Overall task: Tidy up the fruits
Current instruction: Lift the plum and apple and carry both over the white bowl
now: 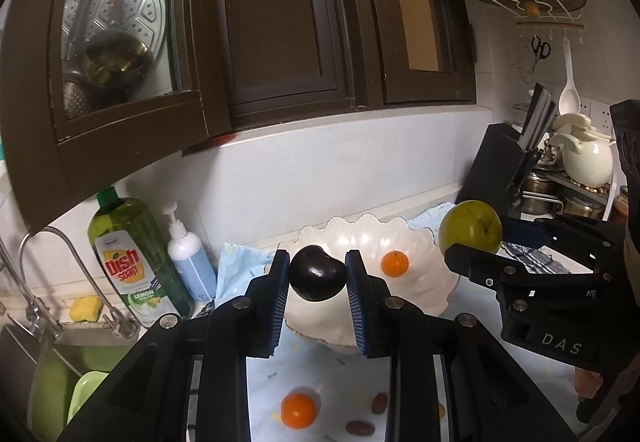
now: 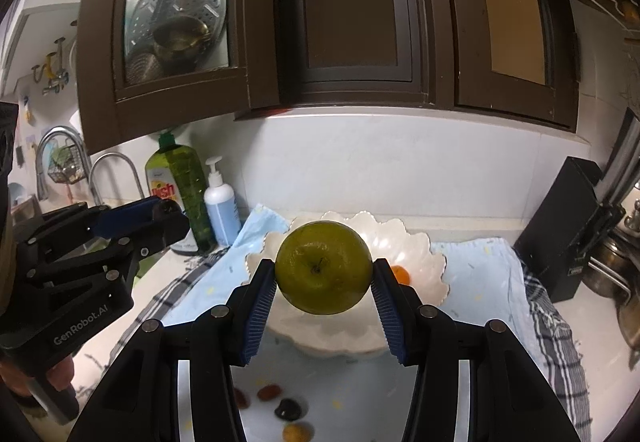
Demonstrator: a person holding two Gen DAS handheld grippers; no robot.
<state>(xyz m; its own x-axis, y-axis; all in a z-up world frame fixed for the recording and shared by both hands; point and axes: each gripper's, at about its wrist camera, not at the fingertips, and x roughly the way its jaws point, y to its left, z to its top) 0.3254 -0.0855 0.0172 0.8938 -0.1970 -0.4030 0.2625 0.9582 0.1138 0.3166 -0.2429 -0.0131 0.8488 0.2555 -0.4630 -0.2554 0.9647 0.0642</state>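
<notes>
Blue ribbed fingers of the left gripper were clamped on a glossy, dark purple, kidney-shaped fruit, one pad pressed to each side, and the fruit hung in the air in front of a white scalloped ceramic bowl. Over on the right gripper, the same story: both blue pads squeezed a round green apple, stem end facing the camera, held above the near rim of that bowl. Seen from the left wrist, the apple and its black gripper sat just to the right of the bowl, raised off the counter.

Inside the bowl lay one small orange citrus fruit (alone in there, as far as either view showed). On the pale blue speckled cloth below the left gripper rested another small orange fruit and a few reddish-brown oval fruits, blurred. The right wrist view caught a dark fruit on the cloth too.

Behind the bowl, against the wall, stood a green dish soap bottle and a white and blue pump dispenser. A black knife block stood to the right.
</notes>
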